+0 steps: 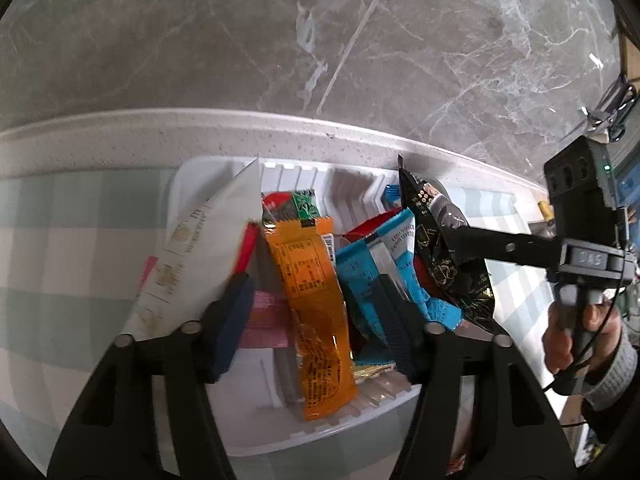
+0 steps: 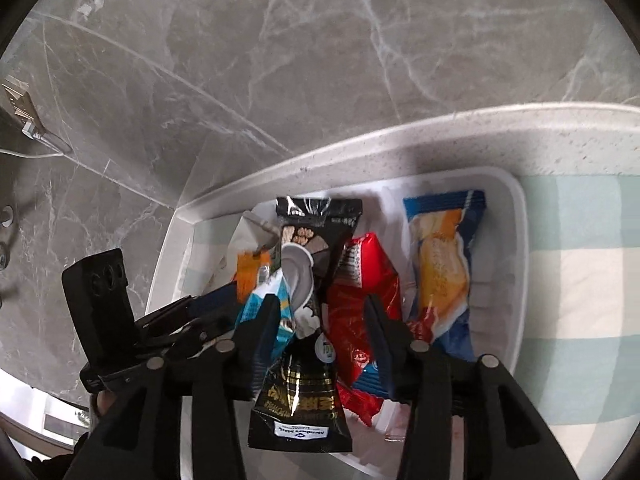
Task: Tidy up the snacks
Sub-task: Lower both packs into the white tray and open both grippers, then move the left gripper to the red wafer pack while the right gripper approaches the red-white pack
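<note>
A white ribbed tray (image 1: 312, 432) on a checked cloth holds several snack packets. In the left wrist view my left gripper (image 1: 310, 320) is open over the tray, its jaws either side of an orange packet (image 1: 316, 320), with a white packet (image 1: 208, 256) to its left and a light blue packet (image 1: 372, 272) to its right. My right gripper (image 1: 460, 244) reaches in from the right onto a black packet (image 1: 444, 252). In the right wrist view the right gripper (image 2: 322, 332) is open around the black packet (image 2: 304, 320); a red packet (image 2: 360, 312) and a blue-and-orange packet (image 2: 440, 264) lie beside it in the tray (image 2: 516, 248).
The tray sits near the far rim of a speckled white table (image 1: 280, 132). Beyond it is grey marble floor (image 1: 320, 32). The left gripper body (image 2: 108, 312) shows at the left of the right wrist view. A cable and plug (image 2: 28, 128) lie on the floor.
</note>
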`<state>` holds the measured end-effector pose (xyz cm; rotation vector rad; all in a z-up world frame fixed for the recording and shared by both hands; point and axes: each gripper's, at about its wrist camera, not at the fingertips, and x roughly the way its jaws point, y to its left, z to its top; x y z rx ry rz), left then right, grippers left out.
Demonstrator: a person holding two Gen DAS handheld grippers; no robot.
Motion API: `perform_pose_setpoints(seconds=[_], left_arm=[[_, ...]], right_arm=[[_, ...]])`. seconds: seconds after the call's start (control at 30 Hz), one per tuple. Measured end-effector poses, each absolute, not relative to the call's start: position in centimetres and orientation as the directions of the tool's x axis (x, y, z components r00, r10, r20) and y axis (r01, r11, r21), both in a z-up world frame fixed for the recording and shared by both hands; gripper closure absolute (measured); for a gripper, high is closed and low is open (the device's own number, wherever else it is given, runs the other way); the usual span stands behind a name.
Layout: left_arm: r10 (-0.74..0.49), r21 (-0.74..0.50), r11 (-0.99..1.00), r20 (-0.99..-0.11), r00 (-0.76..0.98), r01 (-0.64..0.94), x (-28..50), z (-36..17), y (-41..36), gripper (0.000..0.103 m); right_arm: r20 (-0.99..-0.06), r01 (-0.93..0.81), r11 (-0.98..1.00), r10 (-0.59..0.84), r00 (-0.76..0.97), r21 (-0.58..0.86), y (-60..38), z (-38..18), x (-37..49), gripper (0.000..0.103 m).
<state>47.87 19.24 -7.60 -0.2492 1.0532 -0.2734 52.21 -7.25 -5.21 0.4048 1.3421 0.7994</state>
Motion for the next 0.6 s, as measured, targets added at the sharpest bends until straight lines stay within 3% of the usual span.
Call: perform_pose_setpoints(seconds=[0.6], left_arm=[[-0.337,-0.324,0.939,-0.785,0.520,0.118,42.4,-4.0,17.1,0.040]], right_arm=[[-0.669,-0.318,0.672,0.730,0.139,0.668,-13.1,0.3,47.6,0.041]])
